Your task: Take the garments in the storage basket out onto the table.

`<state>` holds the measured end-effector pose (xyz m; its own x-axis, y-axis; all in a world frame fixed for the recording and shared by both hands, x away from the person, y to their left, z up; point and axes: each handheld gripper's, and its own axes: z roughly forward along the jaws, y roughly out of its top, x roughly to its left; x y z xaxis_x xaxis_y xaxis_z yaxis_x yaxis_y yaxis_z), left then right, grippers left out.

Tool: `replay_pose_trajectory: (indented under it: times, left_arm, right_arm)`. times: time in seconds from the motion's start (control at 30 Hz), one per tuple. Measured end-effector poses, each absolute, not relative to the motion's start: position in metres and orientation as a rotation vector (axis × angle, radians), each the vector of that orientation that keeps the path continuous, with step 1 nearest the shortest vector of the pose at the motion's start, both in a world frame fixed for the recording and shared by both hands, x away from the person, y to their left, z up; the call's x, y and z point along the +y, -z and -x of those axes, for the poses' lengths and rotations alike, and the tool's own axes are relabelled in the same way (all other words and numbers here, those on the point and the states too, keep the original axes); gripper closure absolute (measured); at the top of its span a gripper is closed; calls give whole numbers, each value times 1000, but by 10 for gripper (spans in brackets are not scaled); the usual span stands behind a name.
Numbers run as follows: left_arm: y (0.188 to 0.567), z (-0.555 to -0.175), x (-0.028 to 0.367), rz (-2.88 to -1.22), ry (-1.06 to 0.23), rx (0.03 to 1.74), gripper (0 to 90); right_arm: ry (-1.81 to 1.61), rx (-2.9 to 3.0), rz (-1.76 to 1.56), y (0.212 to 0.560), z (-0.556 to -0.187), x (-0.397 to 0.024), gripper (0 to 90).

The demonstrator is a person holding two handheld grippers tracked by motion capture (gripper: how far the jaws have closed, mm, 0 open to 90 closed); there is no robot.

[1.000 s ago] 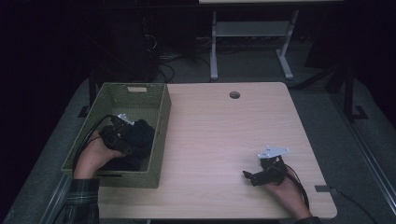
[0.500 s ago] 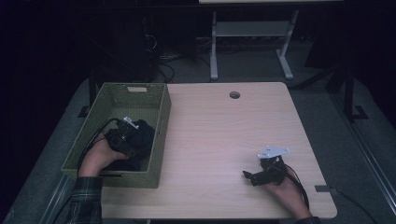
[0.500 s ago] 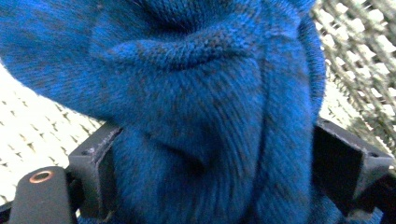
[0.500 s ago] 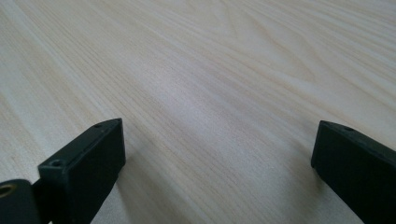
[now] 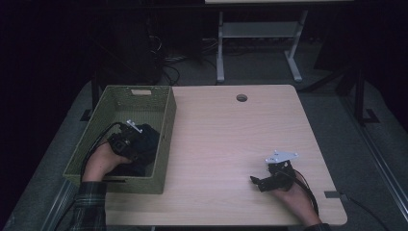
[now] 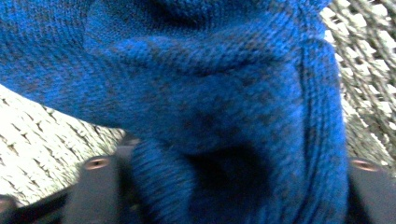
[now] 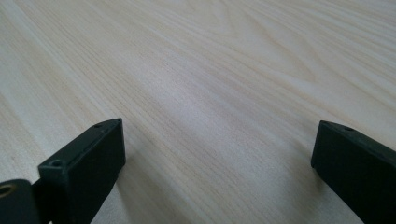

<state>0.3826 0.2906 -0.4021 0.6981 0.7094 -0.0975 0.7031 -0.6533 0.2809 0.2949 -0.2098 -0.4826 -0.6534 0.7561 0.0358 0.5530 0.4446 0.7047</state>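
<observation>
1. The left gripper (image 5: 140, 134) is down inside the olive-green woven rectangular basket (image 5: 166, 126), which sits at the table's left edge. Compared with a second ago its position has barely altered: the hand (image 5: 102, 161) has settled only slightly, and the grey plate on top points the same way.
2. In the left gripper view, the blue knitted fabric item (image 6: 210, 93) bulges directly ahead of and between the two black jaws. The jaws stand wide apart, one on each side of the bunched knit, and appear not yet clamped. Basket weave shows beyond the fabric on both flanks.
3. Judgement: with travel stopped and fabric already between the jaws, the reach looks finished. Closing on the knit is the likely step in hand.
4. The right gripper (image 5: 253, 181) lies on the pale wooden table (image 5: 231, 144), well apart from the basket and unmoved over the last second. Its jaws are spread wide, with bare wood grain ahead of them and nothing between.
5. Risk, as a judgement: soft knit may slip or snag on the weave if only a thin fold is caught.
</observation>
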Motion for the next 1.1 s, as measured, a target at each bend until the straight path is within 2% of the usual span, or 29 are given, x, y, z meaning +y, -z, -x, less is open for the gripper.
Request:
replay_pose_trajectory:
  times: [0.17, 0.3, 1.1]
  left_arm:
    - [398, -383, 289, -2625, -20, 1115, 580]
    - [394, -382, 289, -2632, -44, 1100, 624]
    - [323, -378, 302, -2562, -101, 1085, 644]
  right_arm:
    - [-1019, 2416, -1127, 483, -295, -210, 24]
    - [-1020, 2416, -1127, 483, -295, -210, 24]
    - [-1020, 2415, -1127, 483, -295, -210, 24]
